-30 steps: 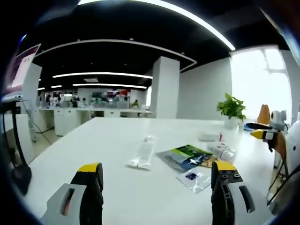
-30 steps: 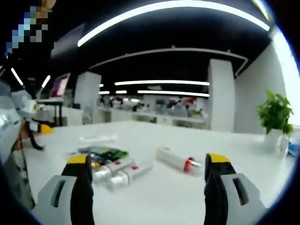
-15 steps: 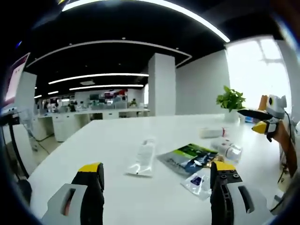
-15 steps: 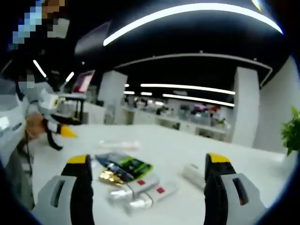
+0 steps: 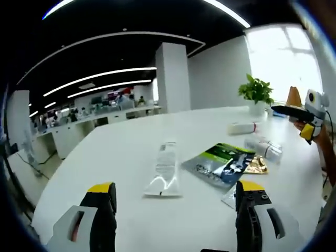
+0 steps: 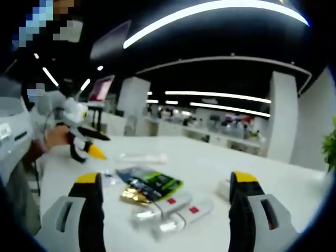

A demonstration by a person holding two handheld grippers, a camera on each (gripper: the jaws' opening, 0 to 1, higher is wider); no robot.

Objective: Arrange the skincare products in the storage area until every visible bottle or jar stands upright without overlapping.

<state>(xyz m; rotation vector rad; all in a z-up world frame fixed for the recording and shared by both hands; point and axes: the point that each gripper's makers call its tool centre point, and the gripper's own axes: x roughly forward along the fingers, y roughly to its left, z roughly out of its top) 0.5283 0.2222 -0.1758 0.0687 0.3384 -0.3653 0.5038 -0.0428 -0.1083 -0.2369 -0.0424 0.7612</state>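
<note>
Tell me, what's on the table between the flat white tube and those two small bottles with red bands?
In the left gripper view, a green-and-black sachet with a gold one beside it lies between the white tube and the bottles.

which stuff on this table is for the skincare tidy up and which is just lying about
For the job:
- white tube
- green sachet
- gold sachet
- two red-marked tubes
- far tube
- clear packet

Lying about:
- potted plant
- office desks
</note>
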